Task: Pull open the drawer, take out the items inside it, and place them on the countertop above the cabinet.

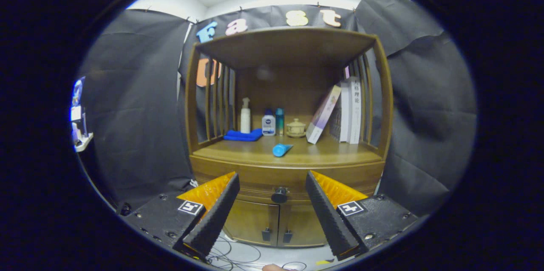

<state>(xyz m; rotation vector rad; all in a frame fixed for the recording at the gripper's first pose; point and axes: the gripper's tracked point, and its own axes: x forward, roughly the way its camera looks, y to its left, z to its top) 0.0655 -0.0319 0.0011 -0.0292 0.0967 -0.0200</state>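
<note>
While hand-held gripper [272, 188] gapes empty, one drawer [280, 182] closed

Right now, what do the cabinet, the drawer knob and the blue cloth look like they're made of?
Cabinet: wood or wood veneer, brown with a soft sheen and faint grain.
Drawer knob, between the open gripper's fingers and beyond them: dark, smooth, probably metal or plastic; too small to tell.
Blue cloth: soft folded fabric, matte, maybe microfibre.
</note>
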